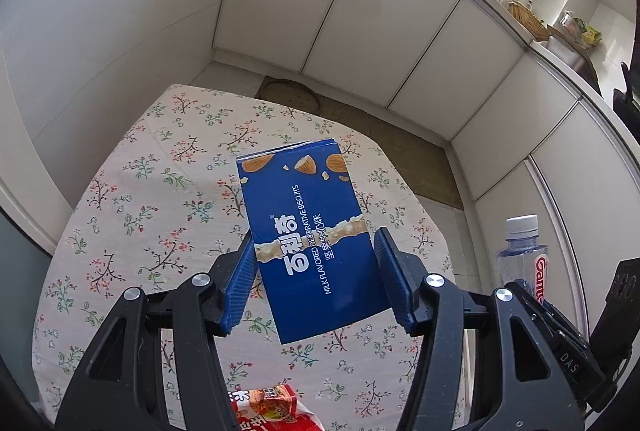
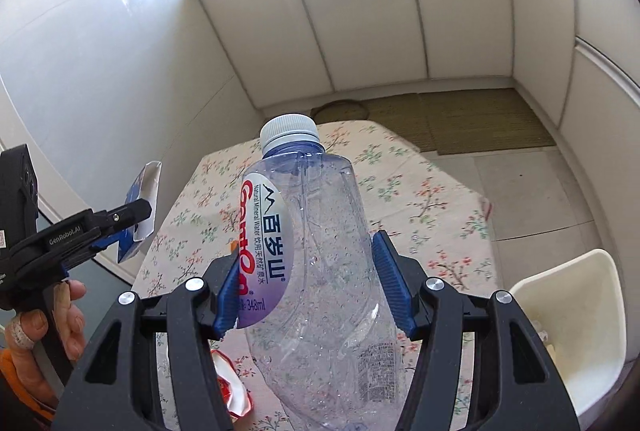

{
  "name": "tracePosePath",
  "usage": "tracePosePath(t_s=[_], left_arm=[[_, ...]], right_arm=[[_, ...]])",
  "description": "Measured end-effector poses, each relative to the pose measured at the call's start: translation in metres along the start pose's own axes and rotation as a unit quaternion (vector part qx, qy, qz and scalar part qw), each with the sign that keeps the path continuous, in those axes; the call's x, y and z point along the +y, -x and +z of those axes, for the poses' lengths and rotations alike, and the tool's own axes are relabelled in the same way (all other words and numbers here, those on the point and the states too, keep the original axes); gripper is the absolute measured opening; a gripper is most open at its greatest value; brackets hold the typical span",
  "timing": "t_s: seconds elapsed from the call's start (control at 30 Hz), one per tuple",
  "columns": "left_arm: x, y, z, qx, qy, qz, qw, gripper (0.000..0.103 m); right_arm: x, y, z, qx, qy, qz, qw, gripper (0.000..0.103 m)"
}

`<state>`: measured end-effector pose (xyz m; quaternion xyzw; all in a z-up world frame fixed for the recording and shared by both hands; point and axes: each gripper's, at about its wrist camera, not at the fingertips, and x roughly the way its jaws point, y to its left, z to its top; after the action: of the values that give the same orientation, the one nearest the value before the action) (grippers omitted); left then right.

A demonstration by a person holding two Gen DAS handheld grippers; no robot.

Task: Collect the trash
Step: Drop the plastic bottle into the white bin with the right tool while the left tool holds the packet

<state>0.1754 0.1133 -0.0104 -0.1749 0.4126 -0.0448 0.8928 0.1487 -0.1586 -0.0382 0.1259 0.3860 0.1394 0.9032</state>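
Left wrist view: the left tool (image 1: 316,267) pinches a blue biscuit box (image 1: 310,231) across its width, one blue ribbed pad on each long edge, a little below the middle of the box. The box is lifted above the surface (image 1: 132,191), which wears a floral cloth, and its far end flap looks torn open. An opened carton like this is probably empty, so light, with thin card walls that will bow inward under a hard squeeze; the edges, where the pads now sit, are the stiffest place to hold. Near the bottom of the view a red snack wrapper (image 1: 272,409) lies on the cloth, soft and crinkly by the look of it, and best pinched at a raised fold.

Right wrist view: the right tool (image 2: 304,279) clamps a clear plastic water bottle (image 2: 320,271) around its body, capped end pointing away, also held above the cloth. I judge it empty but for droplets on the inside wall: light, smooth, springy, and liable to dent or slip if gripped on the glossy label; the mid-body hold it has now seems sound. At the near right stands a white bin (image 2: 576,327), well apart from the bottle, a likely place for both pieces. At the far left the other tool shows, with the box in it.
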Motion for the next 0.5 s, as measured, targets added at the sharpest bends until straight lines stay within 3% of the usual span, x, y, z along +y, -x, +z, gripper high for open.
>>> tracePosePath(t_s=[0.5], left_arm=[[-0.079, -0.008, -0.017, 0.0, -0.058, -0.031, 0.9979, 0.055]], right_arm=[[-0.087, 0.083, -0.01, -0.082, -0.062, -0.092, 0.99, 0.059]])
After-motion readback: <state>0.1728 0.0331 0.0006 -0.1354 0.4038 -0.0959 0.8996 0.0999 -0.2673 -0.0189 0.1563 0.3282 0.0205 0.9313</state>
